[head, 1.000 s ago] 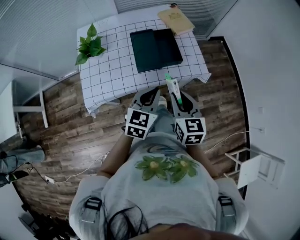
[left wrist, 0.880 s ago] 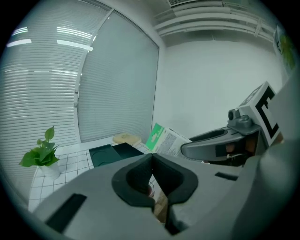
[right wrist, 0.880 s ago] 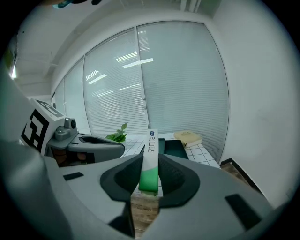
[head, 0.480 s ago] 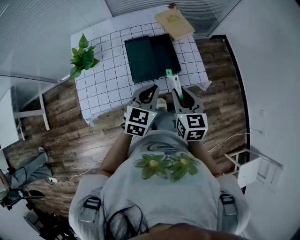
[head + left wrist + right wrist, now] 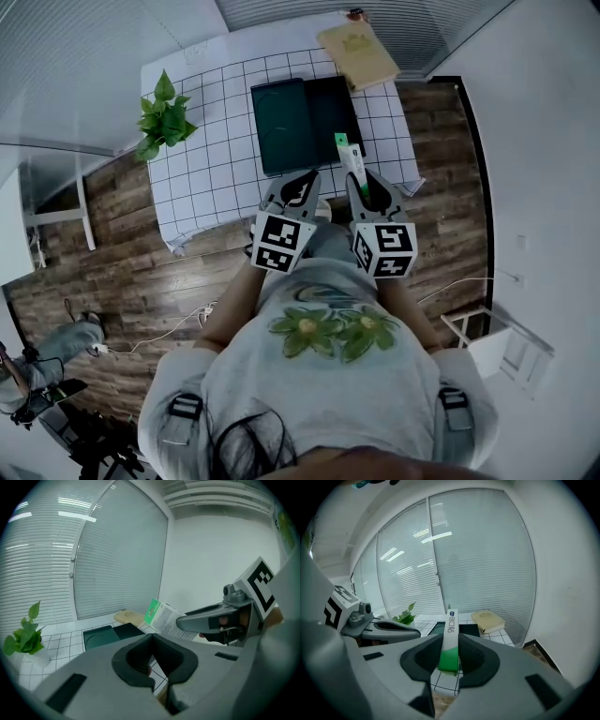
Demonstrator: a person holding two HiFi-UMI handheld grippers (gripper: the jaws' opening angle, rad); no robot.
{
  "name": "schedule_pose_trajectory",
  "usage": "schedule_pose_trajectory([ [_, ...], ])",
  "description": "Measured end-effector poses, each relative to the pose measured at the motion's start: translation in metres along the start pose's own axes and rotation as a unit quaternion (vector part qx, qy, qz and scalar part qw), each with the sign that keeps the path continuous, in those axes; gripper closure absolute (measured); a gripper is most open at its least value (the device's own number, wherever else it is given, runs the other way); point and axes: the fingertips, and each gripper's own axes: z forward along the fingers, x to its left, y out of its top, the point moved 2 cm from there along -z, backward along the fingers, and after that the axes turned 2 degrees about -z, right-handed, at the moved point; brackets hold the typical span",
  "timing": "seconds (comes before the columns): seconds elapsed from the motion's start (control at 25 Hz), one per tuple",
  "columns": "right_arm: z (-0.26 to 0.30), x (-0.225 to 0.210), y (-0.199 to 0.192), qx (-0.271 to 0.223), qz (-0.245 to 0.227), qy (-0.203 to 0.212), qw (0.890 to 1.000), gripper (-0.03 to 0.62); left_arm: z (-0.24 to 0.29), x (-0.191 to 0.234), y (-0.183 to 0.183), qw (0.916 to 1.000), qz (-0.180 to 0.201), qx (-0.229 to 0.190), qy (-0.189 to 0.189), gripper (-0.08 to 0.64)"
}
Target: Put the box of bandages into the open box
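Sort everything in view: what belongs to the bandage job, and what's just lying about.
Job in hand:
- box of bandages, gripped in the right tool
- open box, dark green, on the checked table

Lying about:
- potted plant
- tan book
- left tool, shut on nothing

Hardly any print is legible. In the centre of the right gripper view, the narrow white edge of the box of bandages (image 5: 451,629) carries a line of dark characters under a small round dark logo, but they cannot be read with certainty. In the left gripper view its broad face shows dense small print beside a green patch, too fine to read. At the upper right of the head view, the tan book (image 5: 357,52) has a faint, illegible cover emblem. The left cube (image 5: 278,246) and right cube (image 5: 386,251) show black-and-white square marker patterns.
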Motion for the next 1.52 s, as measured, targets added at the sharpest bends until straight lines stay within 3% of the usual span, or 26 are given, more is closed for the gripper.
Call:
schedule_pose_trajectory([
  [0.88,0.059,-0.028,0.036,0.002,-0.016,0.031,0.999,0.499,0.044,0.037,0.021,0.9994,-0.009,0.012,0.032,0.553],
  [1.52,0.094,-0.043,0.038,0.021,-0.018,0.053,0.998,0.499,0.067,0.06,0.025,0.998,-0.022,0.021,0.056,0.553],
])
